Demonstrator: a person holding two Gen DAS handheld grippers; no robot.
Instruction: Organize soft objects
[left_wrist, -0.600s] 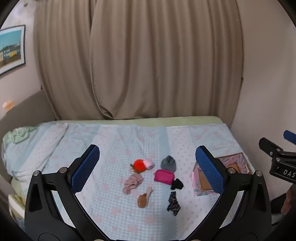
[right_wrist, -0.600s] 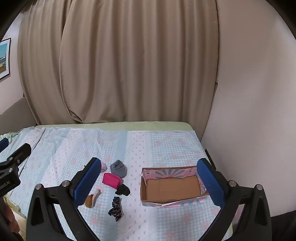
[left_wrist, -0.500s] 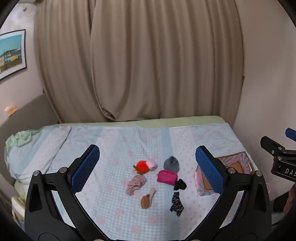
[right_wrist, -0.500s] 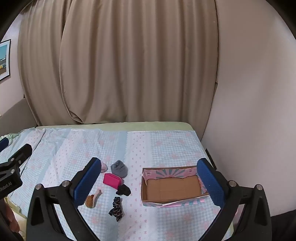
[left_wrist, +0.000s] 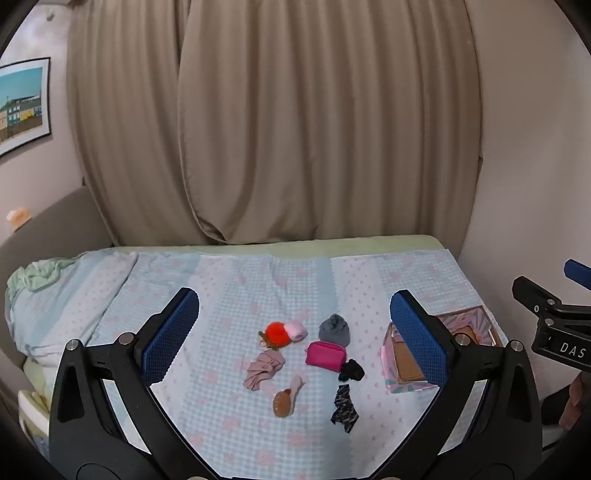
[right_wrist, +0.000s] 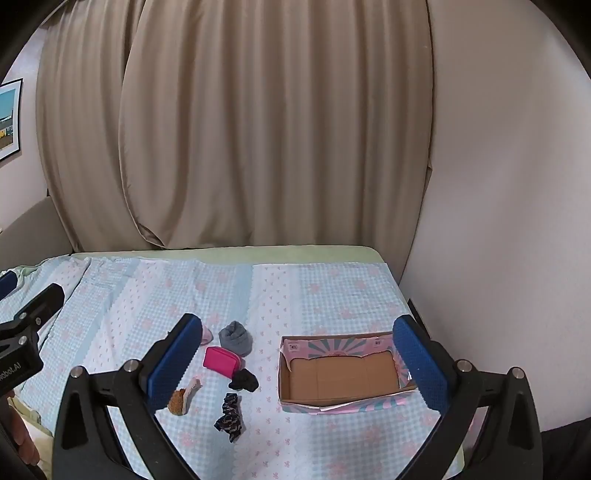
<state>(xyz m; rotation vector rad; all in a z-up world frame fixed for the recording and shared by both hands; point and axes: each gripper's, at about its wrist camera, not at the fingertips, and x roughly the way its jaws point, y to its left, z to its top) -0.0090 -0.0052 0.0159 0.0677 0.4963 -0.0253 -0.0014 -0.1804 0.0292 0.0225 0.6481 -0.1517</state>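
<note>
Several soft objects lie in a cluster on the bed: a red pompom (left_wrist: 277, 333), a pink ball (left_wrist: 297, 329), a grey rolled sock (left_wrist: 334, 329), a magenta pouch (left_wrist: 325, 355), a mauve scrunchie (left_wrist: 264, 370), a black scrunchie (left_wrist: 351, 370), a brown drumstick toy (left_wrist: 286, 398) and a dark patterned cloth (left_wrist: 344, 408). An empty pink cardboard box (right_wrist: 343, 374) sits to their right. My left gripper (left_wrist: 295, 334) is open and empty, held well above and before the cluster. My right gripper (right_wrist: 297, 363) is open and empty, facing the box.
The bed has a light blue checked cover (right_wrist: 332, 291) with a crumpled pillow area (left_wrist: 44, 288) at the left. Beige curtains (left_wrist: 295, 129) hang behind. A plain wall (right_wrist: 509, 184) runs along the bed's right side. A framed picture (left_wrist: 22, 107) hangs on the left wall.
The left gripper has drifted slightly up and back, so the objects sit a little lower and the view shifts right. The right gripper has hardly moved. Both stay open.
</note>
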